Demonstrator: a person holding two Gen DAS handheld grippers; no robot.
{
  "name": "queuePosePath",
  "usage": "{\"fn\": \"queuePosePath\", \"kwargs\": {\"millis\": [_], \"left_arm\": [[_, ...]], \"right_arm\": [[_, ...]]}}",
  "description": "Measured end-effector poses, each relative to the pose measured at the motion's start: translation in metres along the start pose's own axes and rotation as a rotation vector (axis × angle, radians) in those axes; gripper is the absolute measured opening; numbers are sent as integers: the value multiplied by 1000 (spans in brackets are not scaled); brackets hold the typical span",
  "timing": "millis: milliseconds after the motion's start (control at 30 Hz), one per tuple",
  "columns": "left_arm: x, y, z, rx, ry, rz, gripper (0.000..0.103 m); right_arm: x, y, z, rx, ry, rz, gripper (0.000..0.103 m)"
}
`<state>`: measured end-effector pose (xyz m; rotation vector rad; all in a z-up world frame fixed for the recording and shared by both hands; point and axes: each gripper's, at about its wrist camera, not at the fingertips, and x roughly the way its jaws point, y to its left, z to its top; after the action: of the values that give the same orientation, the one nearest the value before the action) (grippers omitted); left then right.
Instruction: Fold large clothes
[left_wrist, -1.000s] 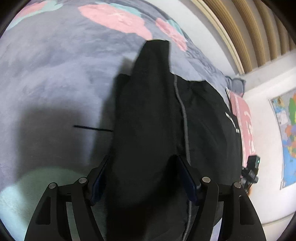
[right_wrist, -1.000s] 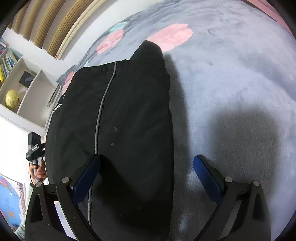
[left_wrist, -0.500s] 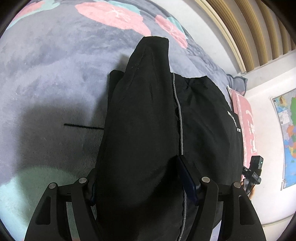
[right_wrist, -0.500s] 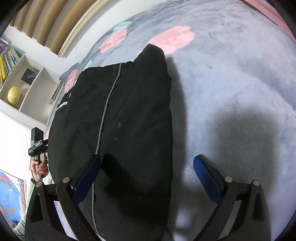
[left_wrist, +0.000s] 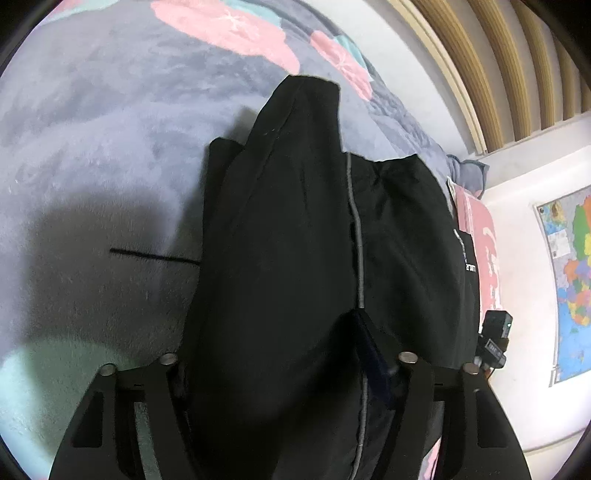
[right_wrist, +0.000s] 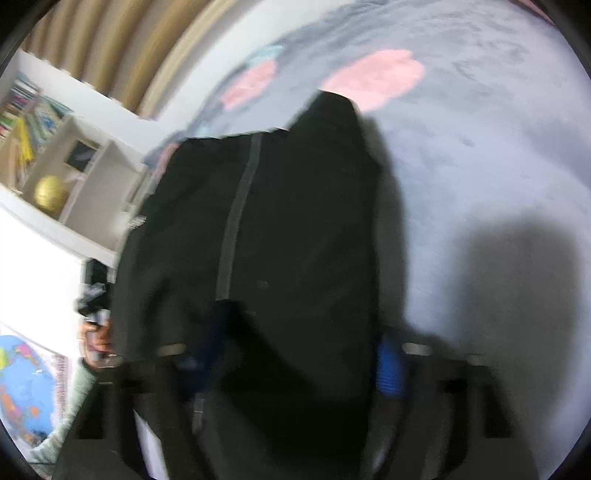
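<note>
- Left wrist view: black garment (left_wrist: 295, 240) w/ grey piping lies folded lengthwise on grey plush blanket (left_wrist: 92, 147) w/ pink flower patches; narrow end points away toward the wall.
- Left gripper (left_wrist: 280, 354) — jaws pressed in on a thick bunch of the garment's near end, fabric filling the gap btwn them.
- Right wrist view, blurred: right gripper (right_wrist: 299, 350) w/ blue pads (right_wrist: 386, 369) straddles the same garment (right_wrist: 277, 240); cloth sits btwn the fingers, but can't tell if it's pinched or loose.
- Thin black cord (left_wrist: 155, 256) sticks out from garment's left edge onto blanket.
- Wall map (left_wrist: 569, 280) at right — white shelf w/ gold ball (right_wrist: 50, 194) beyond the bed.
</note>
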<state>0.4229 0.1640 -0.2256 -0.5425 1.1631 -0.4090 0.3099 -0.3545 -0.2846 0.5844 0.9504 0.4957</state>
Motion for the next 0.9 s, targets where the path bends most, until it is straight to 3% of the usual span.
{"fn": "queuePosePath", "kwargs": {"millis": [67, 200, 267, 467, 633, 700, 767, 833, 900], "left_arm": [[-11, -3, -6, 24, -24, -20, 52], [-32, 0, -9, 40, -45, -155, 47], [-26, 5, -7, 26, -12, -148, 47], [9, 31, 0, -114, 68, -216, 61], [19, 20, 5, -131, 87, -160, 69], [14, 11, 5, -114, 48, -111, 66], [4, 3, 0, -81, -2, -86, 45], [-13, -3, -7, -62, -64, -116, 34], [-30, -13, -16, -27, -113, -152, 30]], "right_arm": [[0, 5, -2, -31, 5, -30, 67], [-6, 7, -3, -47, 79, -2, 69], [-3, 4, -3, -48, 120, -11, 86], [10, -15, -4, -15, 174, 98, 89], [44, -2, 14, -35, 208, 159, 89], [53, 14, 18, -87, 203, 124, 85], [45, 23, 16, -127, 174, 104, 64], [27, 33, 11, -170, 117, 99, 49], [9, 49, 5, -217, 68, 86, 44]]}}
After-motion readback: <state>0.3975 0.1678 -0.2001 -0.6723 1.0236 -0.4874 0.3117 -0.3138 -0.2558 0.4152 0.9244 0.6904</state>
